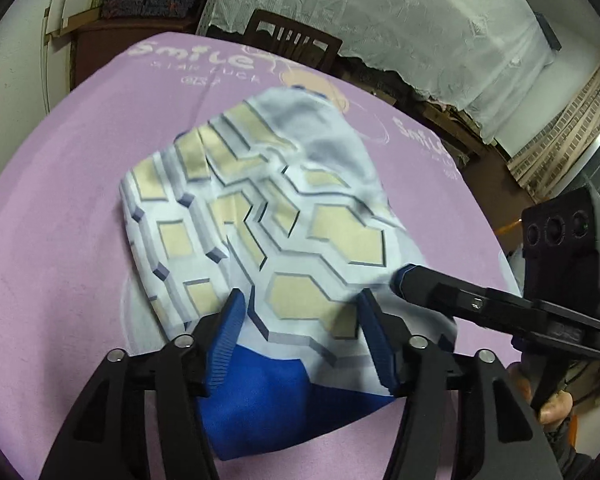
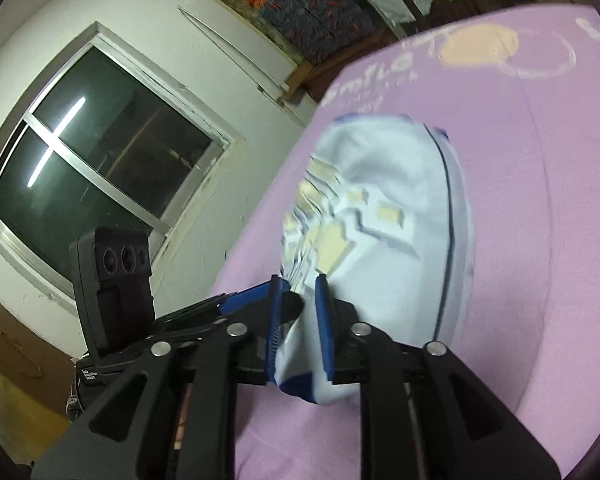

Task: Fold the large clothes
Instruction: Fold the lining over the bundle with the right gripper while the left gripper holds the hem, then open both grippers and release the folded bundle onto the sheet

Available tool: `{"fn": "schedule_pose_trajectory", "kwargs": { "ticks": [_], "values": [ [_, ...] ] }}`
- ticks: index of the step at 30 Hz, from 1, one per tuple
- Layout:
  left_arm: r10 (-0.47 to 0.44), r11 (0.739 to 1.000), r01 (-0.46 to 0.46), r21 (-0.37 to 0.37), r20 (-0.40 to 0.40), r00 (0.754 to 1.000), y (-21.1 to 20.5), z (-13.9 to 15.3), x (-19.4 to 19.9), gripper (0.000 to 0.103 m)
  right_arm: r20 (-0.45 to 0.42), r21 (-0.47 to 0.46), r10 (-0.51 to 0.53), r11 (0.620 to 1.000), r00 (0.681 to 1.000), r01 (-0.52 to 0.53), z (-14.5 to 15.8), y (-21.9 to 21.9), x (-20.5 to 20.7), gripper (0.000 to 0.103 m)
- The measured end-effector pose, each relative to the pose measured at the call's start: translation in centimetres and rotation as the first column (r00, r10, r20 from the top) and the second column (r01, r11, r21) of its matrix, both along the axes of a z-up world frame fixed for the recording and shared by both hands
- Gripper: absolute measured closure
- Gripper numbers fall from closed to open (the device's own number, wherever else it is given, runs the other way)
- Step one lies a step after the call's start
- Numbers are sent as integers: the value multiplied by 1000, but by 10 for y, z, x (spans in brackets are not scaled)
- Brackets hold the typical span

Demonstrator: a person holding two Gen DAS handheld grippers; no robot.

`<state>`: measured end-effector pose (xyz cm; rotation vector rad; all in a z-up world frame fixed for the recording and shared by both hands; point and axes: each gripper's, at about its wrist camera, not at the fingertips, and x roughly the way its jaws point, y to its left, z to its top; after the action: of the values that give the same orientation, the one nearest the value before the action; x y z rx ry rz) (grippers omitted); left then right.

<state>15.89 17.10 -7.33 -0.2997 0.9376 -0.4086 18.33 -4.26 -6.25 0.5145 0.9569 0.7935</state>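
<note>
A folded shirt (image 1: 268, 216), pale with tan hexagons and a blue underside, lies bunched on the purple sheet (image 1: 60, 240) that covers the table. In the left wrist view it fills the middle and runs from about 11 o'clock down to 6 o'clock, where its blue part slips between the fingers.

The left gripper (image 1: 300, 336) stands wide open, its blue pads set well apart. The near edge of the shirt lies in the gap between them, the pale hexagon cloth on top and the blue fabric below it. Neither pad presses on the cloth; whether the tips touch it I cannot tell.

At 3 o'clock in that view the right gripper (image 1: 404, 280) comes in from the side, its tip at the shirt's right edge.

In the right wrist view the right gripper (image 2: 300, 292) has its jaws nearly closed, with a fold of the shirt (image 2: 380, 216) pinched between the blue pads. The cloth hangs down through the narrow gap to a blue-edged corner at 6 o'clock and spreads away from the tips toward 12 o'clock, blurred. The left gripper (image 2: 252, 300) shows at 9 o'clock, just beside the right one's left finger.

A window (image 2: 100, 152) sits at 9 o'clock on the white wall. A dark chair (image 1: 292, 40) stands past the table's far edge at 12 o'clock in the left wrist view.
</note>
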Motion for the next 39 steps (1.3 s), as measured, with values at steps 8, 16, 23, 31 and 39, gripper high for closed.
{"fn": "schedule_pose_trajectory", "kwargs": {
  "ticks": [8,16,23,31,39],
  "values": [
    [-5,996,2,91,29,1000,-12,-9,-3,40,-63,102,1,995,998,5,-31,-30,-1,103],
    [9,998,-9,54,-6,1000,-2,-10,-20,40,-82,118,-40,992,996,50,-35,-54,-13,103],
    [171,980,-166,-109,42,984,69,19,-35,5,11,131,-193,973,981,190,-3,-110,-43,24],
    [130,977,-143,-159,-86,988,64,-6,1,6,32,121,-202,973,979,197,26,-106,-11,22],
    [25,995,-36,-93,-114,993,33,-23,16,6,-101,-3,-93,996,991,93,-20,-44,36,21]
  ]
}}
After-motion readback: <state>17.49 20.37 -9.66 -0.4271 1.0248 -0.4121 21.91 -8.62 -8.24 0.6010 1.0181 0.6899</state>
